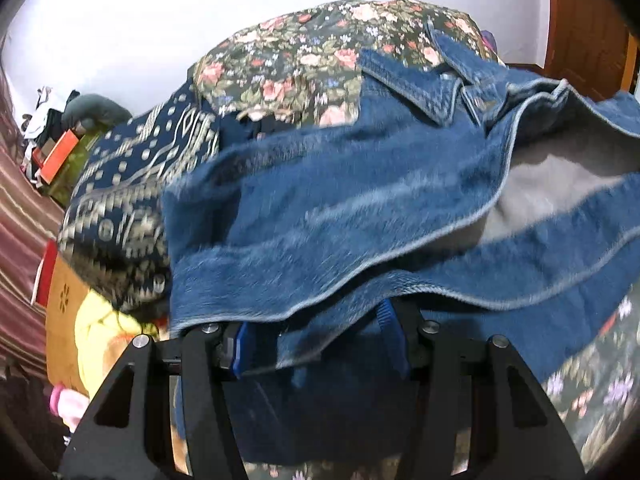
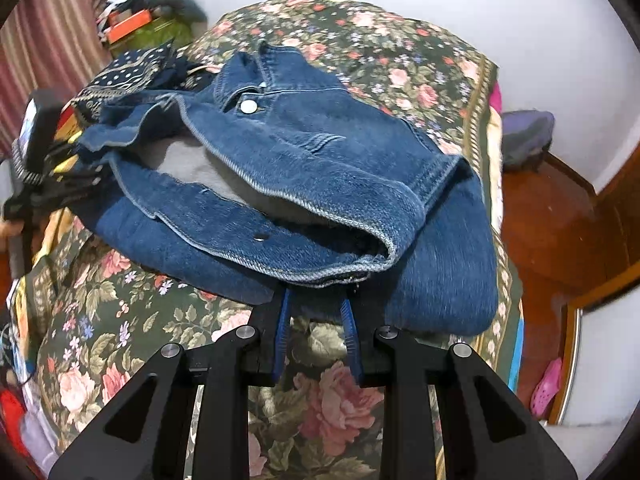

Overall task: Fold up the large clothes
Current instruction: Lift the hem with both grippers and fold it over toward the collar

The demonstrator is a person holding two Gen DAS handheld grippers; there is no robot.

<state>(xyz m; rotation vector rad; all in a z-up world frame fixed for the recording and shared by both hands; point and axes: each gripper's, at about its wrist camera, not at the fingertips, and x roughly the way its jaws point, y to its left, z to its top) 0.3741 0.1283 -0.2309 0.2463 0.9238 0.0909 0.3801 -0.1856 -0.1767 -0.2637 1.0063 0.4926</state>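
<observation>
Denim jacket (image 2: 304,168) lies bunched on the bed (image 2: 404,60), over its floral cover, directly ahead of both tools.

Right tool (image 2: 316,300): fingers (image 2: 283,320) drawn close together, tips running in under the jacket's near hem; they appear to pinch that edge, though the tips themselves are covered by cloth. The jacket's collar and a metal button (image 2: 248,106) lie beyond the tool; the grey lining shows in the opening to its left.

Left tool (image 1: 316,336): fingers (image 1: 387,312) about half spread, with folded denim between and draped over them. Whether the pads press on the cloth cannot be told; tips hidden, picture smeared by blur.

A patterned navy cloth (image 1: 132,184) lies ahead-left of the left tool, partly under the jacket.
</observation>
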